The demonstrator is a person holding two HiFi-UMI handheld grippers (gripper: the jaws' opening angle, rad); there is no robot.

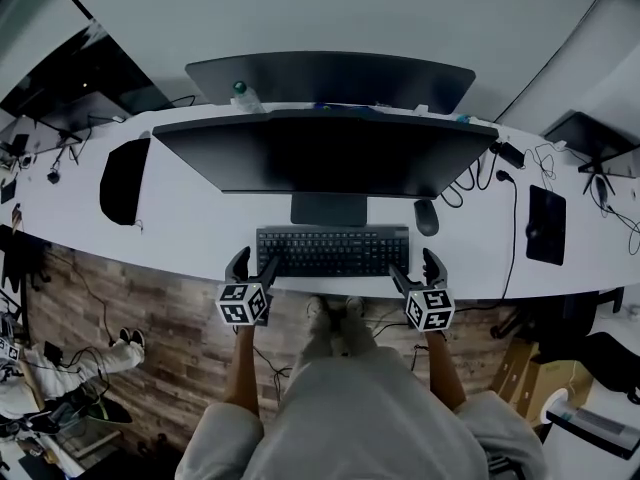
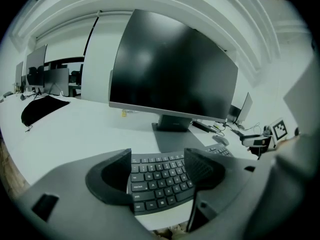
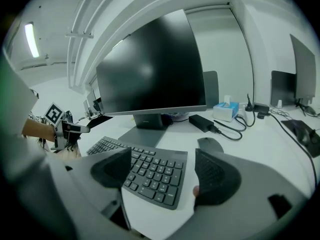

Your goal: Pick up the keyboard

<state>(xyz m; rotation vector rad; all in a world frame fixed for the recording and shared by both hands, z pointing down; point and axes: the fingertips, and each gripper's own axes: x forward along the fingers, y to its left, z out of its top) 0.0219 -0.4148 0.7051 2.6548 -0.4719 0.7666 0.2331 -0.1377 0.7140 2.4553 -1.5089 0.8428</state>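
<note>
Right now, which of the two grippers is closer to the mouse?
The right gripper, at the right end of the keyboard; the mouse lies just beyond it, far from the left gripper.

Dark monitor on white desk, mouse near its stand, wood-plank floor below.

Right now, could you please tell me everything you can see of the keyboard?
The keyboard is dark, plastic-looking, full-width with a number pad, lying flat on the white desk near its front edge, just ahead of the monitor stand. The open left tongs and right tongs sit at its two ends; contact unclear.
</note>
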